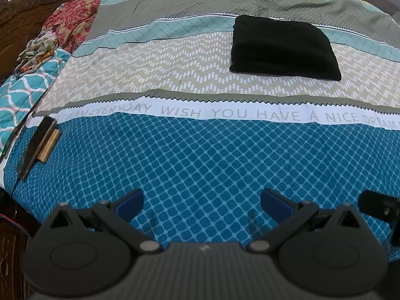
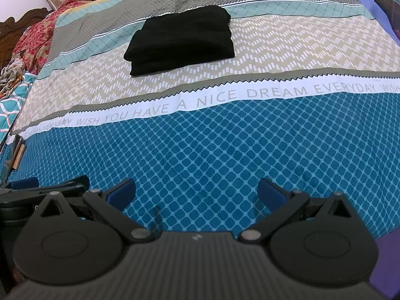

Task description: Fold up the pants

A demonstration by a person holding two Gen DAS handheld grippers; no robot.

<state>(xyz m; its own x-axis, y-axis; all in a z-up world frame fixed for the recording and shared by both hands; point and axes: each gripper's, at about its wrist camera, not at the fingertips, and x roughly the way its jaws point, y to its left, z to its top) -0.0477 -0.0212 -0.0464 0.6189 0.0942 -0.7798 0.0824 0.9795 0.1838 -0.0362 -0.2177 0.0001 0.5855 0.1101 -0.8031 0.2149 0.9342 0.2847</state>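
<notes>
While both grippers hang over the near edge of the bed, the left gripper and the right gripper each have their jaws spread wide, with nothing between the blue pads but the blue diamond-print bedspread. The left wrist view catches part of the right gripper at its right edge, and the right wrist view shows the left gripper at its lower left, so the two sit side by side. Only the left view gives a clear look at a dark flat phone lying on a brown block at the left edge of the bed. Beyond the white lettered band, the black pants lie folded into a thick, neat rectangle on the beige zigzag stripe, toward the far side; stacked layers show along the near edge. Crumpled red floral cloth is heaped at the far left corner.
</notes>
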